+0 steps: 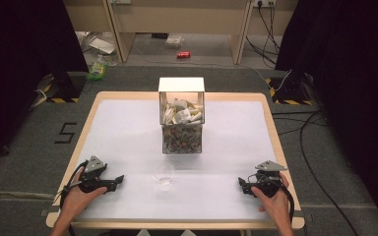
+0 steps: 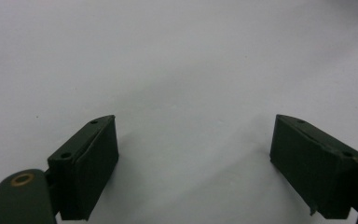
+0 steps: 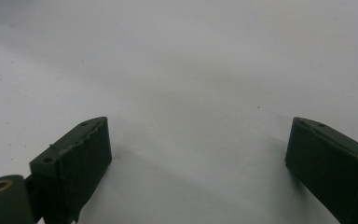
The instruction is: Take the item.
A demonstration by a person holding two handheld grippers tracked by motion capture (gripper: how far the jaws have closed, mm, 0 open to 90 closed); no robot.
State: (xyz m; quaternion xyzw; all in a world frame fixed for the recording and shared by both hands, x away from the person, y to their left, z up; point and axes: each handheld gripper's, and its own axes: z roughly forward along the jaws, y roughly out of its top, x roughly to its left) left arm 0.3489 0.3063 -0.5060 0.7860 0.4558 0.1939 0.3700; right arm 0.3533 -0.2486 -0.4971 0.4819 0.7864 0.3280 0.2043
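Observation:
A clear box (image 1: pixel 181 125) with a white upper frame stands at the table's middle, packed with small paper packets. In front of it sits a small clear glass cup (image 1: pixel 164 176). My left gripper (image 1: pixel 119 180) rests on the table at the front left, held by a hand, pointing right toward the cup. Its jaws stand wide apart over bare white tabletop in the left gripper view (image 2: pixel 196 135), nothing between them. My right gripper (image 1: pixel 241 184) lies at the front right, pointing left. In the right gripper view its jaws (image 3: pixel 198 140) are likewise spread wide and empty.
The white table top (image 1: pixel 128 132) has a wooden rim. Beyond it on the floor lie a red can (image 1: pixel 183 55), a green bottle (image 1: pixel 97 69) and cables (image 1: pixel 305 132). Dark curtains hang at both sides.

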